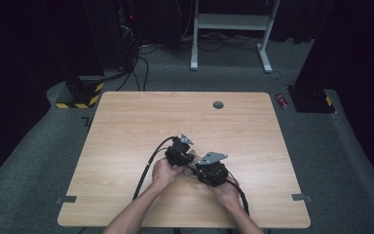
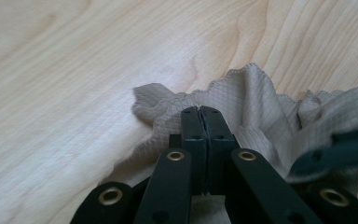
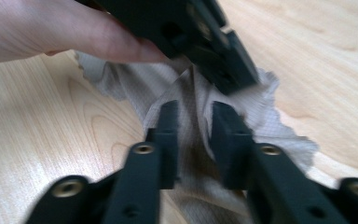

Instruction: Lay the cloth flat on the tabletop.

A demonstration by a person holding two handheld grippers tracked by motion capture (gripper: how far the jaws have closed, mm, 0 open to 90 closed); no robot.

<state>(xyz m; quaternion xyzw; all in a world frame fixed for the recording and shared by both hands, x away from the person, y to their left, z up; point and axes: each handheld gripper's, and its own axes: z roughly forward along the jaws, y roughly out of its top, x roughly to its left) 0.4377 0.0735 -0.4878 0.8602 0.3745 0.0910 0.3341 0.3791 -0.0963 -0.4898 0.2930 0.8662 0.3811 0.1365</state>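
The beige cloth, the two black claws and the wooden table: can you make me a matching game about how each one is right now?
Things:
1. left claw
2. right claw
3. crumpled beige waffle-textured cloth
4. light wooden table

States:
A. jaws apart, cloth between them
B. lies flat under everything
C. jaws closed together, pinching a fold
D. bunched up in wrinkles

Pairs: 1-C, 2-A, 3-D, 4-B
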